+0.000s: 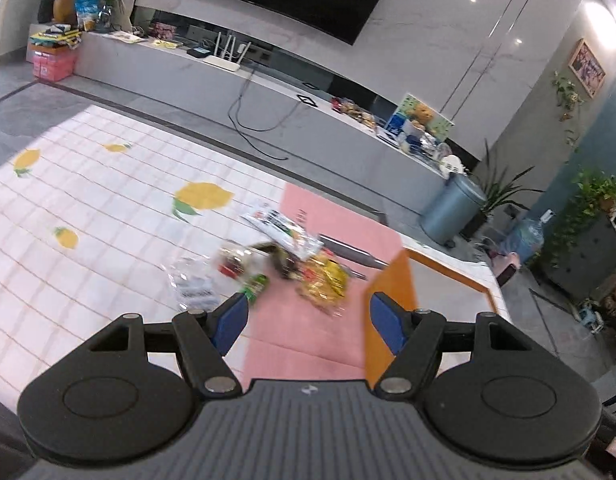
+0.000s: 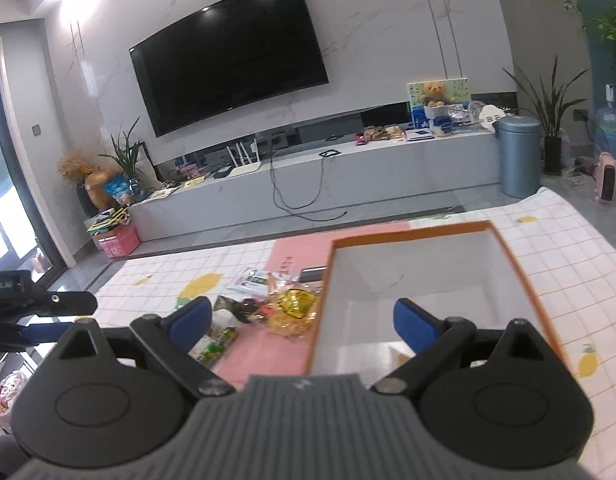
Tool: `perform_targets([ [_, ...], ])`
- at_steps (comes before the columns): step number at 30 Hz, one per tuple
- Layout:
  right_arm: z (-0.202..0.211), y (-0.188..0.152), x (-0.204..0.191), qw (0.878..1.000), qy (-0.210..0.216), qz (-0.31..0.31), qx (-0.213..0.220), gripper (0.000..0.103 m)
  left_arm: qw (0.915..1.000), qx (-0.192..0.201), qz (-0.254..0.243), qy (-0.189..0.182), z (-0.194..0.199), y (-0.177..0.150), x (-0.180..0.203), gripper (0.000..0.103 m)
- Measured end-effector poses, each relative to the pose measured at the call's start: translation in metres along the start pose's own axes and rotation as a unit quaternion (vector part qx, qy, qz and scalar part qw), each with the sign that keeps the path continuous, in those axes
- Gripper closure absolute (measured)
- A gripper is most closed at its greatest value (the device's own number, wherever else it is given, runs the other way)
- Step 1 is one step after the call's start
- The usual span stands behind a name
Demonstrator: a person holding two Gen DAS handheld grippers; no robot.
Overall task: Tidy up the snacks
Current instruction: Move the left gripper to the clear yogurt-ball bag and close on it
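Over box (image 2: pixel 420 276) rim | right gripper (image 2: pixel 303 320) fingers spread | left gripper (image 1: pixel 308 312) fingers spread | snacks (image 1: pixel 324 280) beside box

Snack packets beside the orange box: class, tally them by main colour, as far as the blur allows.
Yellow: 1, yellow packet
Green: 1, green packet
White: 1, white packet
Dark: 1, dark packet
Clear: 1, clear packet
Total: 5, all outside the orange box.

The left claw (image 1: pixel 308 314) has blue pads (image 1: pixel 233 318) on black linkage arms with silver pivot screws, two round black discs, and a ribbed grey body bearing a small pale mark. The right claw (image 2: pixel 301 322) looks the same: blue fingers (image 2: pixel 414 326), black arms, silver screws, ribbed grey housing.
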State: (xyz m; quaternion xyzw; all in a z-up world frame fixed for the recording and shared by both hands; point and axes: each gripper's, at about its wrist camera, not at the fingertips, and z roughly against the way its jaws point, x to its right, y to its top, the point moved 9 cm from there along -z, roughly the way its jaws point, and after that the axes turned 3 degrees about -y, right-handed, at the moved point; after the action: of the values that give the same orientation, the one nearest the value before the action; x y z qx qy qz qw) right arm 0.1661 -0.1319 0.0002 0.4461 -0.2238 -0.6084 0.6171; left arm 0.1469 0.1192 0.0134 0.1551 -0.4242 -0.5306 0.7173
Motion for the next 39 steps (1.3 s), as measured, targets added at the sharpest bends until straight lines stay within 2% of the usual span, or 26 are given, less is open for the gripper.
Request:
perform_targets([
  [4, -0.013, -0.004, -0.025, 1.000, 0.001, 0.005, 0.010, 0.010, 0.9998, -0.007, 0.001, 0.016, -0.019, 0.009, -0.029, 0.021],
  [7, -0.030, -0.010, -0.042, 1.000, -0.003, 0.004, 0.003, 0.015, 0.9989, -0.034, 0.020, 0.027, -0.044, 0.015, -0.056, 0.021],
  [9, -0.047, -0.018, -0.056, 1.000, -0.006, 0.012, -0.017, 0.027, 0.9979, -0.046, 0.031, 0.035, -0.059, 0.019, -0.070, 0.021],
  [12, -0.075, -0.028, -0.075, 0.998, -0.008, 0.035, -0.045, 0.036, 0.9966, -0.071, 0.034, 0.023, -0.087, 0.020, -0.085, 0.021],
  [15, -0.100, -0.041, -0.087, 0.997, -0.017, 0.054, -0.061, 0.036, 0.9928, -0.115, 0.033, 0.008, -0.121, 0.015, -0.094, 0.021],
  [18, -0.119, -0.055, -0.092, 0.995, -0.011, 0.057, -0.083, 0.036, 0.9890, -0.139, 0.023, 0.046, -0.142, 0.004, -0.108, 0.022],
  [22, -0.141, -0.072, -0.104, 0.993, 0.027, 0.023, -0.110, 0.036, 0.9836, -0.158, 0.032, 0.082, -0.161, -0.002, -0.123, 0.022],
  [27, -0.161, -0.099, -0.114, 0.990, 0.026, 0.044, -0.128, 0.036, 0.9769, -0.188, 0.041, 0.093, -0.183, -0.011, -0.129, 0.022],
  [35, -0.175, -0.128, -0.099, 0.985, 0.018, 0.034, -0.166, 0.036, 0.9769, -0.163, -0.001, 0.138, -0.198, -0.014, -0.124, 0.017],
  [39, -0.176, -0.129, -0.093, 0.986, 0.006, 0.029, -0.166, 0.036, 0.9762, -0.154, -0.038, 0.148, -0.195, -0.016, -0.122, 0.030],
])
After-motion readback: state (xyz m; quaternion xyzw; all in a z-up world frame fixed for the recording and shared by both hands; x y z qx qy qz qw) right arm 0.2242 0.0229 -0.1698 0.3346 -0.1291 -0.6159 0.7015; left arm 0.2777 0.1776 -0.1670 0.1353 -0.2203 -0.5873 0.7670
